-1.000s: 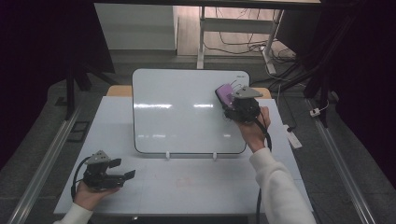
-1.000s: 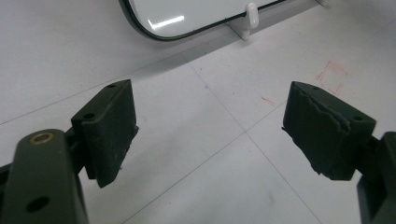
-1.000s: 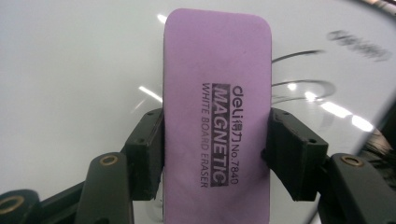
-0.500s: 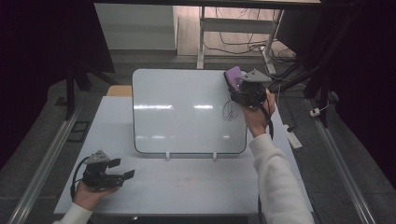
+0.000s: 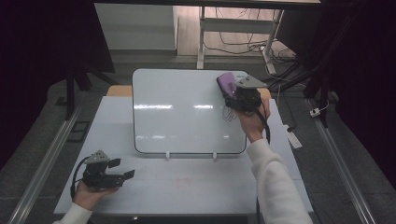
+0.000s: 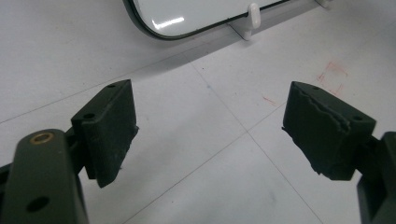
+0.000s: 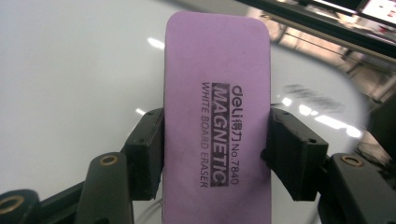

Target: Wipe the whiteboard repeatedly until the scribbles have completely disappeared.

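From the high view, the right gripper [image 5: 232, 89] holds a flat purple rectangular whiteboard eraser [image 5: 226, 83] at the glossy white whiteboard's [image 5: 182, 121] upper right corner, above dark scribbles [image 5: 228, 113]. The left gripper [image 5: 122, 169] rests apart on the white table [image 5: 196, 182].

Left gripper view — jaws wide, nothing between.

Right gripper view — both pads [image 7: 149, 149] clamp the eraser's [image 7: 215, 116] long edges.

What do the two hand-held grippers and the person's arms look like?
Each hand-held gripper is black: the left hand-held gripper and the right hand-held gripper both have two blocky black jaws with rough pads, brass rivets, a grey three-cornered plate on top and a black trailing cable. The person wears white sleeves.
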### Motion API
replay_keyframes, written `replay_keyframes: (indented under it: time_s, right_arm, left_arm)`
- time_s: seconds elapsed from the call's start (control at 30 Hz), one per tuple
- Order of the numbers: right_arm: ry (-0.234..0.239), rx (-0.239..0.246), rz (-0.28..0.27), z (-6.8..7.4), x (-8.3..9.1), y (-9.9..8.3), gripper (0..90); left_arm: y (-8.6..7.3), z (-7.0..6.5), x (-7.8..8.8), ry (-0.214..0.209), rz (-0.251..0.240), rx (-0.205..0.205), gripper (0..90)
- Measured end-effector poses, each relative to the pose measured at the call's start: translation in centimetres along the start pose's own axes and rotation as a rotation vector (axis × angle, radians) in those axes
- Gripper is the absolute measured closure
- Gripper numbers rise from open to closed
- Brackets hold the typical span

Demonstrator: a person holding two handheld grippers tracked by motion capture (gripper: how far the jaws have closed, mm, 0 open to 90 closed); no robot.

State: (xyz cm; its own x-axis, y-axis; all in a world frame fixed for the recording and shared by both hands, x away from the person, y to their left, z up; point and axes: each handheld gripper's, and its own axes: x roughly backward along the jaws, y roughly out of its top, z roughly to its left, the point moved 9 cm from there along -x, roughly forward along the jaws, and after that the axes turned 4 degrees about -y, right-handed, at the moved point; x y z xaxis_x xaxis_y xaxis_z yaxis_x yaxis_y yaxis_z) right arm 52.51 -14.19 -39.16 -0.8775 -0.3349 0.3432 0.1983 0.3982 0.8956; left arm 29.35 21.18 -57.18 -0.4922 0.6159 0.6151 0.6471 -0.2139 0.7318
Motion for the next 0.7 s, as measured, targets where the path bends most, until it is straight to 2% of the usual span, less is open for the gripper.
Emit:
replay_keyframes:
  time_s: [0.17,0.23,0.3,0.33,0.37,0.43,0.57,0.63,0.67,0.7]
  right_arm:
    - [-0.071,-0.028,-0.006,-2.2,-0.2,1.2,40.7]
    - [-0.073,-0.037,-0.005,-2.4,-0.4,1.3,40.7]
    - [-0.088,-0.020,-0.001,-2.2,-0.5,1.3,40.7]
    - [-0.083,-0.005,0.002,-1.9,-0.5,1.2,40.7]
    - [-0.058,0.003,0.008,-1.4,-0.5,1.2,40.8]
    - [-0.002,0.032,0.031,0.1,-0.5,0.8,40.8]
    - [0.053,0.112,0.051,3.0,-0.2,-0.7,40.8]
    - [0.051,0.140,0.043,3.7,0.0,-1.1,40.8]
    - [0.055,0.139,0.040,3.6,0.0,-1.1,40.8]
    - [0.065,0.118,0.040,3.4,0.0,-1.0,40.8]
  left_arm:
    - [0.0,0.1,0.0,-0.002,0.000,0.002,18.3]
    - [0.0,0.1,0.1,-0.003,-0.002,0.001,18.3]
    - [0.0,0.1,0.1,-0.001,-0.003,0.003,18.3]
    - [0.0,0.1,0.1,-0.001,-0.003,0.004,18.3]
    - [0.0,0.2,0.1,-0.001,-0.003,0.004,18.3]
    - [0.0,0.2,0.0,-0.001,-0.003,0.007,18.3]
    - [0.0,0.1,0.0,0.001,0.002,0.002,18.3]
    - [0.0,0.1,0.0,0.001,0.002,0.002,18.3]
    - [0.0,0.1,0.0,0.000,0.002,0.001,18.3]
    - [0.0,0.0,0.0,-0.001,0.002,0.001,18.3]
